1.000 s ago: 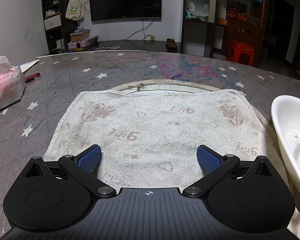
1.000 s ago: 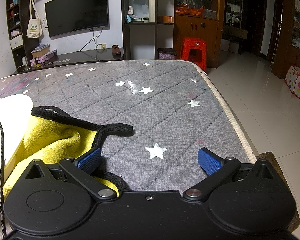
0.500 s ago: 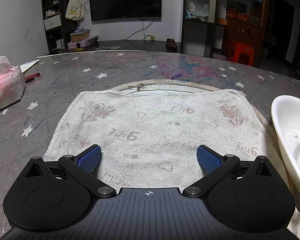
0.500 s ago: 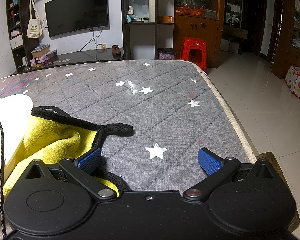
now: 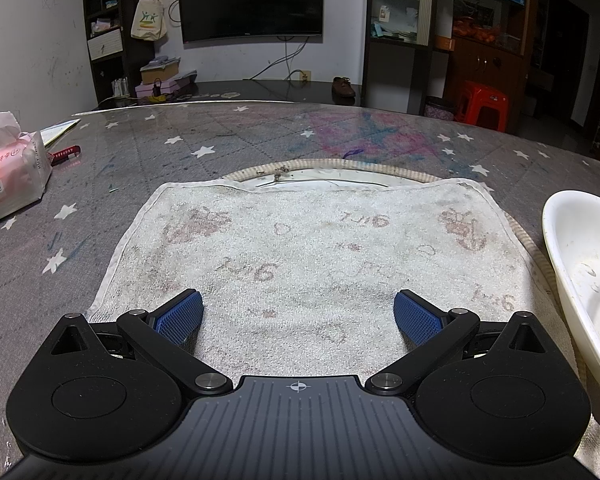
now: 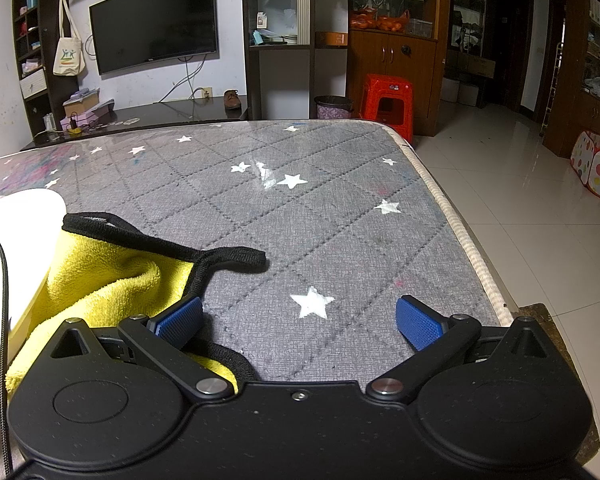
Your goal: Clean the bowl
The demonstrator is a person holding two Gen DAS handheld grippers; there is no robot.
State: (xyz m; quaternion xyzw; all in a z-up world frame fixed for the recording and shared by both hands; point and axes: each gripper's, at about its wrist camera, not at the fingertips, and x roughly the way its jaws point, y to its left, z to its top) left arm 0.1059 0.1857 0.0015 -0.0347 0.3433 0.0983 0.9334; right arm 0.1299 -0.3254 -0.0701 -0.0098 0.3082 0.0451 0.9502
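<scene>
On the tabletop [image 5: 228, 148] to my right sits the white bowl [image 5: 580, 264], smeared inside, just beside the stained white towel [image 5: 308, 248]. My left gripper [image 5: 298, 316] hovers low over that towel, spread wide and empty. My right gripper [image 6: 300, 320] is also wide and empty, with the yellow cloth [image 6: 112, 280] by its left finger, touching the bowl's far side. Cleaning hasn't begun, I judge; next I must close on the cloth and steady the bowl.

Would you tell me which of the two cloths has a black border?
The yellow cloth beside the bowl; the white towel has a pale edge and faded prints.
</scene>
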